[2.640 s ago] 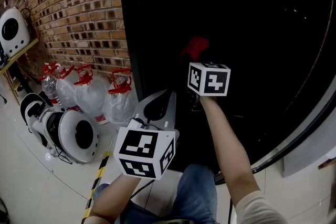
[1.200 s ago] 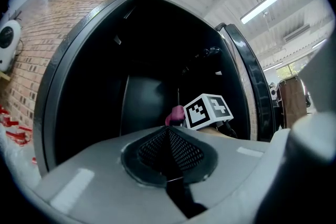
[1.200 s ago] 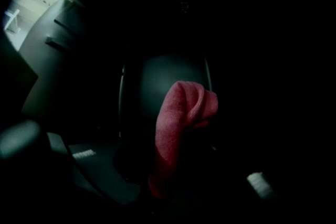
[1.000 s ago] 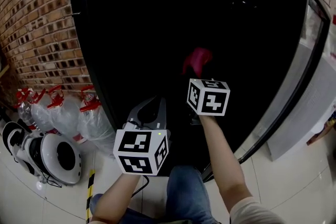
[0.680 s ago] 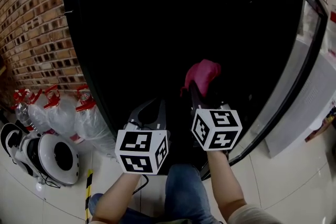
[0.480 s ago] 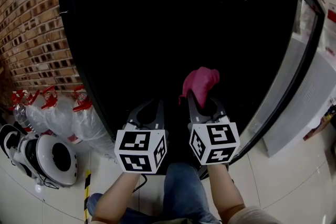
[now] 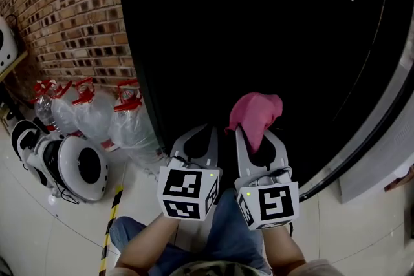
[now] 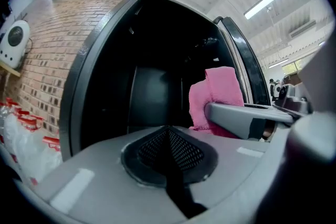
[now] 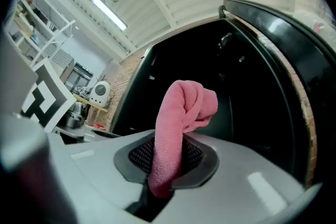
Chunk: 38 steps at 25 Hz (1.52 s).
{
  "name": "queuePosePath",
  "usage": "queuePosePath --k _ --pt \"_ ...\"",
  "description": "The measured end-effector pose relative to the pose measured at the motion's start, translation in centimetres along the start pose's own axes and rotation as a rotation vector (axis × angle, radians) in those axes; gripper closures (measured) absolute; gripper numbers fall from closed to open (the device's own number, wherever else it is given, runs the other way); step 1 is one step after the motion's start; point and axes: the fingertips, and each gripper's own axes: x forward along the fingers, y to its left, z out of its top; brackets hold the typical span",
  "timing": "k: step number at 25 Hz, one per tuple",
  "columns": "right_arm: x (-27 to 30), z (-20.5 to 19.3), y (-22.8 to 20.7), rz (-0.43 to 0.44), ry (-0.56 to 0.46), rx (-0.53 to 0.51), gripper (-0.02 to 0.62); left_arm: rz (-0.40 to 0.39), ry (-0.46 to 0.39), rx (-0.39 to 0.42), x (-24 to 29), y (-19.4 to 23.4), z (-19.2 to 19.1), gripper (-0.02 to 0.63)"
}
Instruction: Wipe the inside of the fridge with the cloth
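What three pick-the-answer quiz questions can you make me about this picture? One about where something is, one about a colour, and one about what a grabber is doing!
1. Where do the clear plastic bottles with red tops stand?
A) on a table
B) on the floor by the brick wall, left of the black fridge
C) inside the fridge

2. What colour is the soft cloth?
A) blue
B) yellow
C) pink

3. What is the right gripper doing?
A) shut on the cloth
B) open and empty
C) holding a bottle

Answers:
1 B, because the head view shows them on the floor against the bricks.
2 C, because it looks pink in all three views.
3 A, because the right gripper view shows the cloth pinched between its closed jaws.
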Motion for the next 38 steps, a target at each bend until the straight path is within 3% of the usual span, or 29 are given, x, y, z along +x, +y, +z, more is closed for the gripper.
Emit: queuePosePath --k 8,18,24,29,38 --pt "-0.1 -4.8 7.1 0.170 0.030 0.033 0.535 0.122 -0.014 -0.023 -4.1 4.1 -3.4 0.592" --pt "0.6 -8.5 11.9 0.271 0.061 0.046 0.535 0.186 -0.007 -0.029 -6.3 6.7 -5.5 0.592" --pt "3.8 -14.0 12.8 0.276 0.115 0.015 0.535 0.218 -0.011 -0.014 -7.0 7.6 -5.5 0.592" --pt "7.4 -16.3 12.6 0.267 0.116 -0.021 0.535 0.225 -0.009 -0.012 -6.2 7.3 -5.9 0.592" --pt "13.6 -19.7 8.3 0.210 0.172 -0.102 0.534 0.221 0.007 -0.006 -5.5 6.1 -6.6 0.592"
